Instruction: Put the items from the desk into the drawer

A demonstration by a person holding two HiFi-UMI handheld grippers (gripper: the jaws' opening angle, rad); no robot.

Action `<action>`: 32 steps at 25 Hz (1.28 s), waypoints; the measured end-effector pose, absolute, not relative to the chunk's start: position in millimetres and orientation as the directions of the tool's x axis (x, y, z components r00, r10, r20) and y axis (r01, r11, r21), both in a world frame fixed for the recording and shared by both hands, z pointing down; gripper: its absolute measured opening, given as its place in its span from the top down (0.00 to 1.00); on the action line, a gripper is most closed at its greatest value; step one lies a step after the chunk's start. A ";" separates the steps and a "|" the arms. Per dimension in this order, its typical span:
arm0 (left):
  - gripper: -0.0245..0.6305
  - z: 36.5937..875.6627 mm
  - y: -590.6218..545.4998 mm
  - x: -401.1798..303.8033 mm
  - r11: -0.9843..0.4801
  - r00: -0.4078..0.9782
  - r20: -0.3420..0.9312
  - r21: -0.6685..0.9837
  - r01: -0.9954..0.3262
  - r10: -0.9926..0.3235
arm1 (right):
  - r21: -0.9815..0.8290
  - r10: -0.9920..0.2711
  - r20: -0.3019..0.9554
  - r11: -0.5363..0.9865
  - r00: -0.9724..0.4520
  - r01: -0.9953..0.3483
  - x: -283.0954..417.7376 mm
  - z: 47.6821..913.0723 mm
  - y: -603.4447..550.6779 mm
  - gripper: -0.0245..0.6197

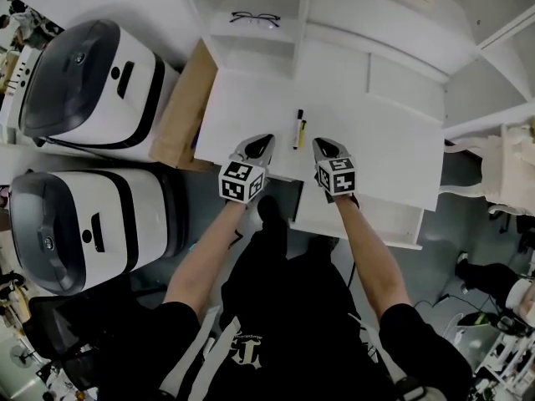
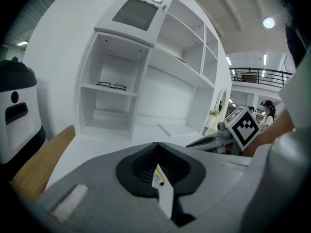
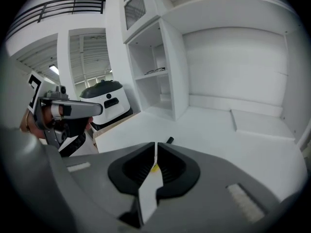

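So the pen [image 1: 298, 129] is lying flat on the white tabletop [image 1: 393, 153], about midway between the left and right edges and closer to the near edge than the back one. It's a slim yellow stick with a black cap at the far end, pointing pretty much front to back, and nothing is touching it.

Both claws are hanging over the near edge with the pen just beyond and between them. The left gripper [image 1: 261, 143] is sitting a little to the pen's left and the right gripper [image 1: 326, 146] a little to its right. Each one's jaws are pressed together with nothing pinched between them. In both gripper views the pen is just peeking through the notch behind the tips.

The drawer [image 1: 376, 215] is standing pulled out under the near edge, toward the right corner, with the right gripper's arm crossing over its left part.

Further out, a white shelf unit [image 1: 334, 23] is running along the back edge, with a pair of glasses [image 1: 255, 17] resting on a shelf near the back left corner. A brown board [image 1: 184, 98] is leaning along the left edge, and two white-and-black machines [image 1: 92, 82] are sitting on the floor beyond it.
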State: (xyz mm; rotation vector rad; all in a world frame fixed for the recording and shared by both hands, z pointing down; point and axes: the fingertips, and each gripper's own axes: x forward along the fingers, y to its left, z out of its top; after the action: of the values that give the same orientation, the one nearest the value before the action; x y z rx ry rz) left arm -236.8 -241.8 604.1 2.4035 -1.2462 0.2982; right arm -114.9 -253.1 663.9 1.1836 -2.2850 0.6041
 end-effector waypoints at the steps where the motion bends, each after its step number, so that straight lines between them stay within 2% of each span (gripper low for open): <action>1: 0.96 607.8 -244.4 -238.2 -0.518 0.582 0.375 0.264 -0.813 -0.722 | -0.157 -0.614 0.612 0.522 -0.497 -0.838 -118.4 669.2 -255.1 0.93; 9: 0.96 634.3 -261.7 -254.0 -0.543 0.611 0.404 0.283 -0.791 -0.680 | -0.162 -0.572 0.675 0.501 -0.466 -0.850 -142.7 711.7 -268.5 0.84; 32: 0.96 666.6 -285.1 -287.0 -0.551 0.636 0.440 0.321 -0.770 -0.634 | -0.153 -0.483 0.798 0.415 -0.361 -0.897 -169.9 788.0 -280.2 0.76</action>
State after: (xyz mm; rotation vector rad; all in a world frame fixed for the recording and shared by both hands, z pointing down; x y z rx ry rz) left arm -287.0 -285.1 666.6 2.3701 -1.0996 0.3750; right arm -169.9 -280.2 788.0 1.1673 -1.9955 0.7817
